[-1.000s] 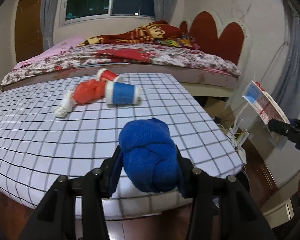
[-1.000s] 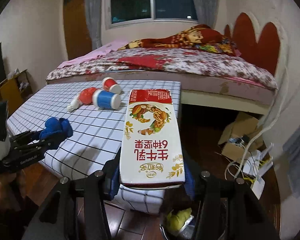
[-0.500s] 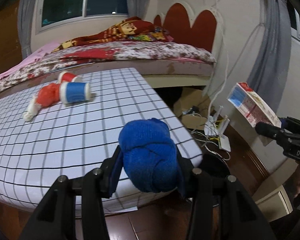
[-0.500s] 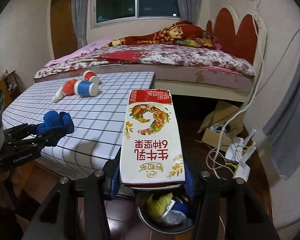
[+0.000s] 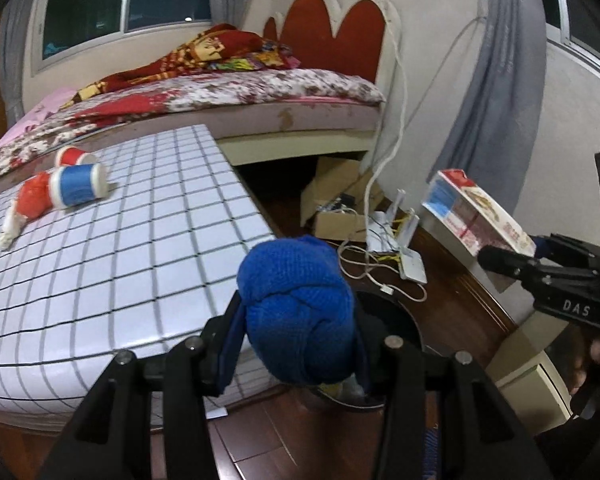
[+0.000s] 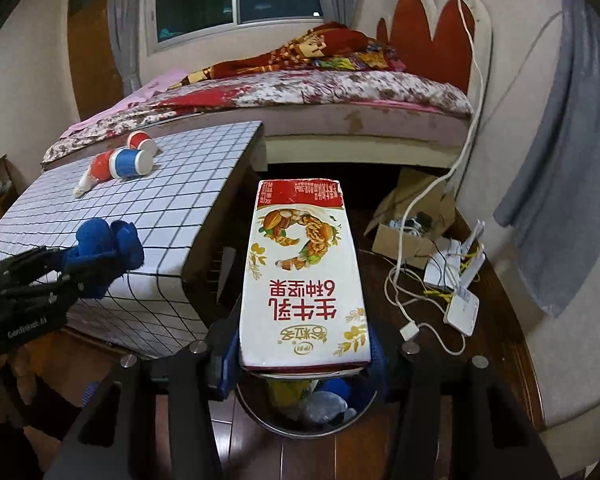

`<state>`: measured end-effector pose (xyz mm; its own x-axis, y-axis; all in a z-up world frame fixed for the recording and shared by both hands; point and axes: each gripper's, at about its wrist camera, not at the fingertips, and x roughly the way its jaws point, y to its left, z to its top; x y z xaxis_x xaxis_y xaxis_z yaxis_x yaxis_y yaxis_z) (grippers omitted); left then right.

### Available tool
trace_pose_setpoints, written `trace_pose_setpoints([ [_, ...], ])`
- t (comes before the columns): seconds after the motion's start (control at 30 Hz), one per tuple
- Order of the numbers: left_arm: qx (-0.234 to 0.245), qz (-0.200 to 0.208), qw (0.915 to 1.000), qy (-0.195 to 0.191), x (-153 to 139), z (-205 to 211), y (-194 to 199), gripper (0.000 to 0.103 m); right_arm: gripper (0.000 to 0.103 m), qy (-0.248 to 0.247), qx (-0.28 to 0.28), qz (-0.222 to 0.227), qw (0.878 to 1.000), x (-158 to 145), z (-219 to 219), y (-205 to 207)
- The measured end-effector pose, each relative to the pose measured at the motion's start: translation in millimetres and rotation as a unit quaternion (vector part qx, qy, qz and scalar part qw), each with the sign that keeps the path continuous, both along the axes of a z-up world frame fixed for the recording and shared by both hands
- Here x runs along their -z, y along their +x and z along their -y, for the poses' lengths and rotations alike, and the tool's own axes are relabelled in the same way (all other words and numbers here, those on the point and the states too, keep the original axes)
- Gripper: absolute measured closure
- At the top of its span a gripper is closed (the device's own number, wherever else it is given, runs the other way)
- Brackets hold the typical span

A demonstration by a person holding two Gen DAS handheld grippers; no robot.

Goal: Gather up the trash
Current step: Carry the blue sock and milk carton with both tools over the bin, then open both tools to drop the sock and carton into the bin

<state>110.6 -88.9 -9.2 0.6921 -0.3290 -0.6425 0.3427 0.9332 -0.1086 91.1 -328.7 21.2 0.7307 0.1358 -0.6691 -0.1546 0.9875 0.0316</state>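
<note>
Spreading ahead of both tools, the bed lies beyond the checked tabletop. Below the right tool, a bin sits on the floor, trash inside. That tool is clenched on a carton, which juts forward above the bin. The left tool grips a blue cloth ball, with the tabletop edge just ahead and left of it. Far ahead-left on the tabletop lie a blue cup, a red cup and a red wad.
</note>
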Motion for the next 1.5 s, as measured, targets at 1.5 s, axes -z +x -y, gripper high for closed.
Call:
trace_pose_setpoints([
  [1.5,0.064,-0.150,0.9863,-0.021,120.5,85.3,36.6,0.033,0.024,-0.052,-0.017,-0.173,0.983,147.2,26.5,56.9],
])
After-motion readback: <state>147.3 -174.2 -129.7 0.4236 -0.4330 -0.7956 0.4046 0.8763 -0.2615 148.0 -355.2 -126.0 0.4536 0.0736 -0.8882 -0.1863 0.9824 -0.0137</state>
